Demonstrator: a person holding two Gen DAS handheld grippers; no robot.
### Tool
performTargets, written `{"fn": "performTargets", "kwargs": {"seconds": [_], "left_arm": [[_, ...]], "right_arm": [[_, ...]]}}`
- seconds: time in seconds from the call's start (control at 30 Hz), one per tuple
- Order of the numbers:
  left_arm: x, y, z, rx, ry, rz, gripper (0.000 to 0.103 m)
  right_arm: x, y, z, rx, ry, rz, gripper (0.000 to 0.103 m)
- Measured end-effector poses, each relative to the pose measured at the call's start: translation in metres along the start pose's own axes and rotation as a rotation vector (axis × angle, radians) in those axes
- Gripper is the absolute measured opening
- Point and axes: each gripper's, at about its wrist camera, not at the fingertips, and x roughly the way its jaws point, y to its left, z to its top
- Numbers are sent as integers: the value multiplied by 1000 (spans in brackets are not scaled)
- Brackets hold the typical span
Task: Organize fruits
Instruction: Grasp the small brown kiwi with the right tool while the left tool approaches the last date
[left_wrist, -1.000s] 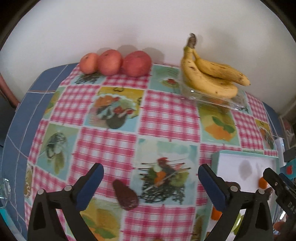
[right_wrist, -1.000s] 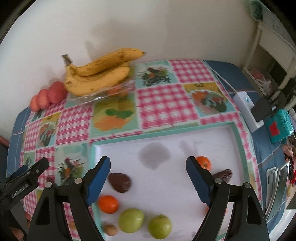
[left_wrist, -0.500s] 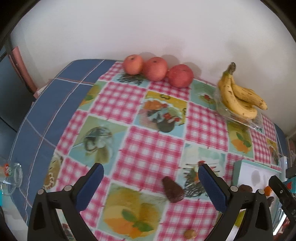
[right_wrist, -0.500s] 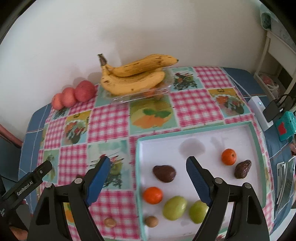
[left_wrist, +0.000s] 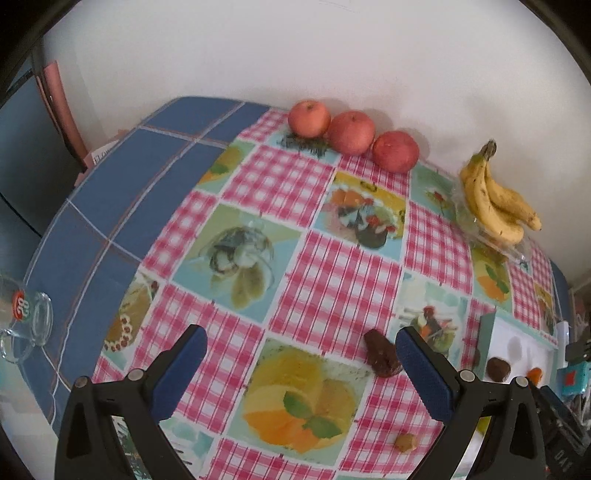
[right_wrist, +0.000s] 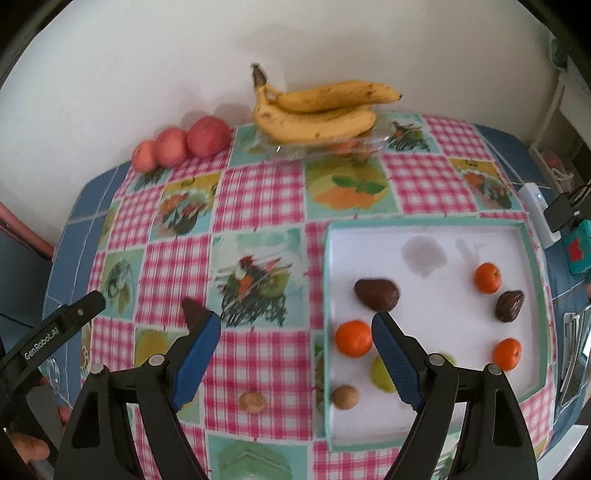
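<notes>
A white tray (right_wrist: 424, 302) with a teal rim sits on the checked tablecloth at the right. It holds a dark brown avocado (right_wrist: 376, 293), three oranges (right_wrist: 353, 338), green fruits (right_wrist: 382, 373), a small brown nut (right_wrist: 344, 397) and another dark fruit (right_wrist: 509, 305). A dark brown avocado (left_wrist: 382, 357) lies loose on the cloth just left of my left gripper's right finger. A small brown nut (left_wrist: 405, 442) lies nearer me. My left gripper (left_wrist: 301, 371) is open above the cloth. My right gripper (right_wrist: 295, 354) is open, straddling the tray's left rim.
Three red apples (left_wrist: 351, 132) line the wall. A bunch of bananas (left_wrist: 495, 199) rests on a clear plastic container. A glass mug (left_wrist: 26, 325) stands at the table's left edge. A white power strip (right_wrist: 537, 210) and plugs lie right of the tray.
Both grippers have pulled back and swung left, so more of the table shows. The loose avocado now appears beside the left gripper's right finger. Both stay open.
</notes>
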Motion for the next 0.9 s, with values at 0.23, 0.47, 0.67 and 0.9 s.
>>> {"fn": "performTargets", "kwargs": {"seconds": [0.23,0.47,0.67,0.9], "left_arm": [[24,6,-24,18,81,52,103],[39,25,-31,38,109,122,103],[42,36,-29,25,99,93,103],[42,33,-27,28,104,58,103]], "right_arm": [[26,25,-28,-42,78,19,84],[48,38,-47,-103,141,-17,73],[63,45,-60,-155,188,-22,57],[75,46,-69,-173,236,-23,47]]}}
